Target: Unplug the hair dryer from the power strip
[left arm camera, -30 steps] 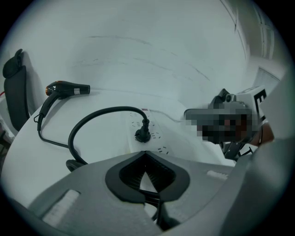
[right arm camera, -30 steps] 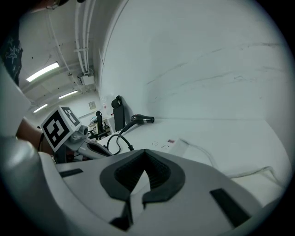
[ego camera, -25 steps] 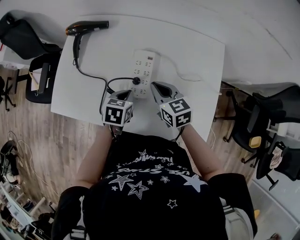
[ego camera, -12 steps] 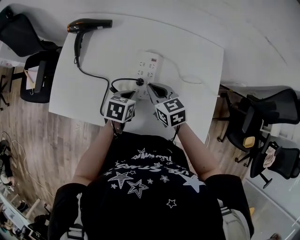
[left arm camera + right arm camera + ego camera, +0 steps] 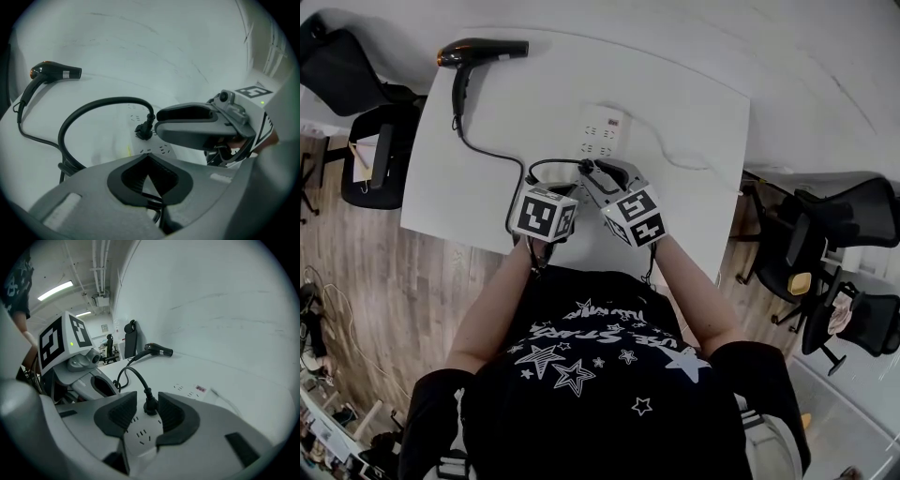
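Observation:
A black hair dryer lies at the far left corner of the white table. Its black cord loops to a plug standing in the white power strip. My right gripper straddles the plug and its jaws are opening: the plug stands between the ribbed pads with a gap on the left side. My left gripper rests just left of the strip's near end, its jaw tips together with nothing seen between them.
The strip's thin white lead trails right across the table. Black office chairs stand on the wooden floor to the left and to the right. The table's near edge lies just below both grippers.
My right gripper has swung left and rolled, from the strip's right side onto the plug. The left gripper has stayed where it was.

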